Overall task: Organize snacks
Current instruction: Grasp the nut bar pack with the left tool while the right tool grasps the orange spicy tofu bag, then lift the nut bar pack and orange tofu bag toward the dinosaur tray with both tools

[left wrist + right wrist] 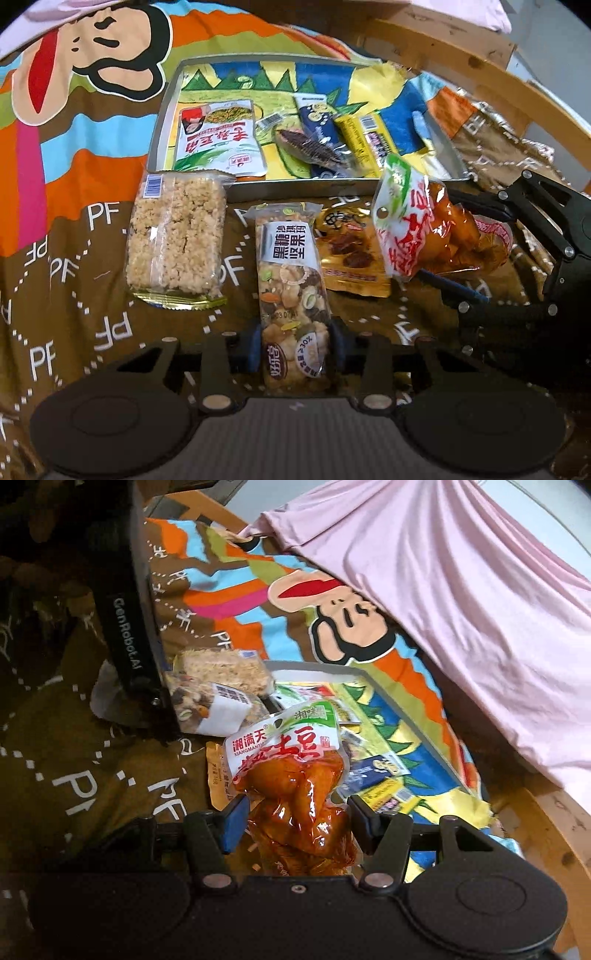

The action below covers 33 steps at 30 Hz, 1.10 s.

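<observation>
A clear nut bar pack (290, 280) with a white label lies on the brown bedcover, and my left gripper (295, 347) is shut on its near end. My right gripper (299, 821) is shut on an orange-red potato snack pack (295, 775), held tilted just above the cover near the tray's front right corner (417, 229). A metal tray (295, 184) with a colourful lining holds a green-white packet (218, 140), a blue stick (317, 122), a yellow stick (365, 144) and a dark snack (310, 147). The left gripper's black body (129, 627) stands left of the potato pack.
A crumbly rice cake pack (175, 236) lies left of the nut bar, and a gold packet (351, 254) lies partly under the potato pack. A pink cloth (461, 590) covers the bed beyond the tray. A wooden bed frame (461, 62) runs along the far right.
</observation>
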Motion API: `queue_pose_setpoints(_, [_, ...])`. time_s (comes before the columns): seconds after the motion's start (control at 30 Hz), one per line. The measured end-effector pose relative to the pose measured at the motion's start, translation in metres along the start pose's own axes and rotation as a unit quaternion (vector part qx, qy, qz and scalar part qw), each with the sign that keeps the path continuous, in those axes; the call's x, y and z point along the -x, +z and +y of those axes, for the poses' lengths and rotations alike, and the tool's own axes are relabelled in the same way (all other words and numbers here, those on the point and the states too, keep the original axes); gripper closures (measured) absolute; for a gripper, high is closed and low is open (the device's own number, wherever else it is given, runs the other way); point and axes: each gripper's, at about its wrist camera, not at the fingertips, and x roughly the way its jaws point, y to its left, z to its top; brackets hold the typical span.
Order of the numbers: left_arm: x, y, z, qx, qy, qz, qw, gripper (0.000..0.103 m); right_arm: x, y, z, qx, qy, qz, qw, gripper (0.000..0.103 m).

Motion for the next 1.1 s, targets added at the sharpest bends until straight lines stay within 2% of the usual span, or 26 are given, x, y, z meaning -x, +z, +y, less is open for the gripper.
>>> queue_pose_setpoints(0.33, [0.027,-0.006,-0.018,0.009,-0.019,-0.030,0.9993,0.063,0.044,0.008,-0.004,-0.021,-0.039,0.002,0.999,0.043])
queue_pose_setpoints(0.6, [0.045,0.026,-0.030,0.018,-0.024,-0.094,0.9951,0.063,0.061,0.018,-0.019,-0.059,-0.077,-0.008,0.995,0.043])
queue_pose_setpoints(0.7, [0.045,0.044,-0.034,0.008,-0.013,-0.115,0.9932,0.063,0.058,0.021,-0.032,-0.088,-0.088,-0.014,0.992,0.043])
queue_pose_setpoints(0.8, [0.034,0.067,-0.037,0.002,0.003,-0.117,0.9932,0.063,0.050,0.022,-0.044,-0.114,-0.113,-0.014,0.987,0.043])
queue_pose_setpoints(0.97, [0.011,0.103,-0.033,0.021,0.008,-0.114,0.9932,0.063,0.024,0.021,-0.069,-0.155,-0.145,-0.015,0.977,0.043])
queue_pose_setpoints(1.1, [-0.013,0.127,-0.025,0.040,0.017,-0.126,0.9911,0.063,-0.005,0.014,-0.100,-0.210,-0.166,-0.009,0.963,0.043])
